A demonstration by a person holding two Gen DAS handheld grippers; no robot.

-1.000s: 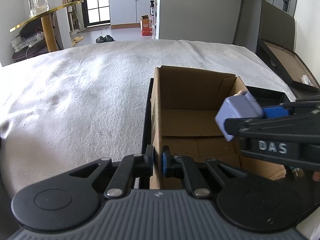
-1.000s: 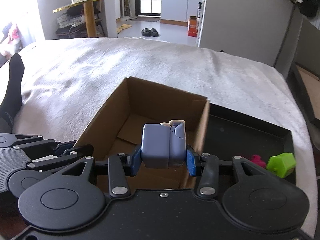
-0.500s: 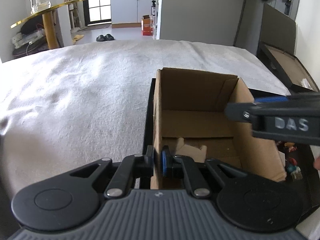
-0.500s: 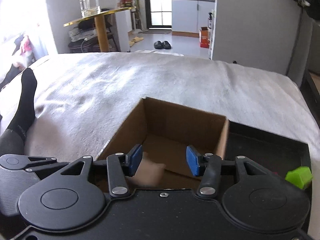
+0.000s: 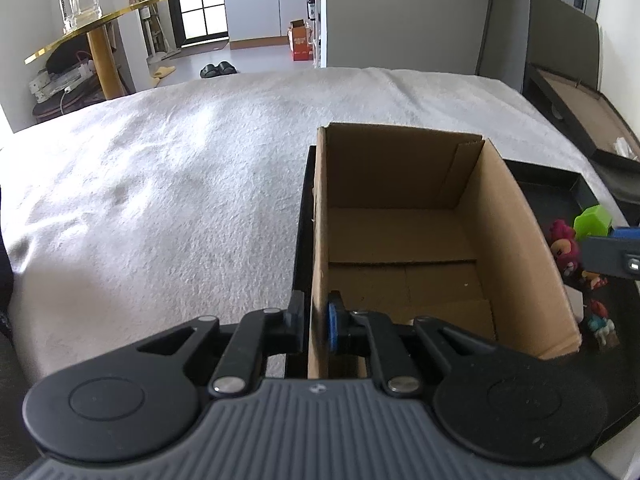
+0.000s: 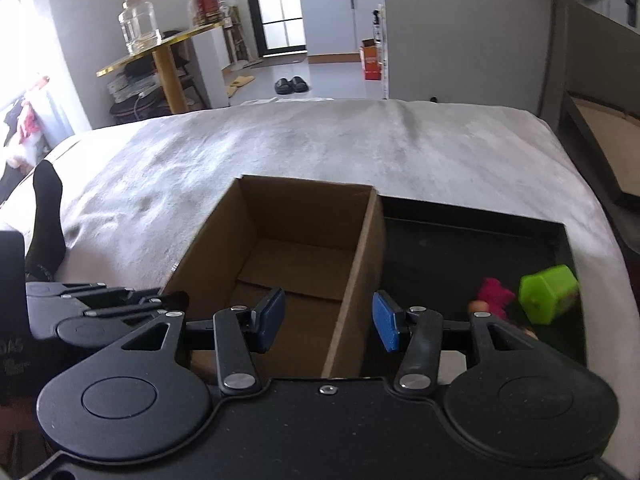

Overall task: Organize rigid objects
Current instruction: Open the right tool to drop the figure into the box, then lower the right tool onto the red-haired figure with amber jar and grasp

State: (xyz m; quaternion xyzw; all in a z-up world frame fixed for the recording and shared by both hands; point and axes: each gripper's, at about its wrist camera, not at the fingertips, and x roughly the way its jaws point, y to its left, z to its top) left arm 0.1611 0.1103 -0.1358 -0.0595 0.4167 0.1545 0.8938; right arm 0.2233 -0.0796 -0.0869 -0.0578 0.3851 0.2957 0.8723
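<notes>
Cardboard box [image 5: 404, 240] stands in the near left corner of a black tray [image 6: 472, 236], its near left wall pinched between the closed pads of the left gripper [image 5: 315, 322]. The right gripper [image 6: 329, 320], which a second ago held a bluish-grey block over the box, now gapes wide and empty, straddling the box's right wall; the block is out of sight, probably resting against the hidden near floor inside. That item looks done, so the next pick lies along the tray's right edge: a green block [image 6: 549, 294] and a pink toy [image 6: 494, 292], close together. Beyond, a white blanket [image 5: 180, 184] covers the bed, with a gold side table [image 6: 160, 50] and kitchen doorway behind.
</notes>
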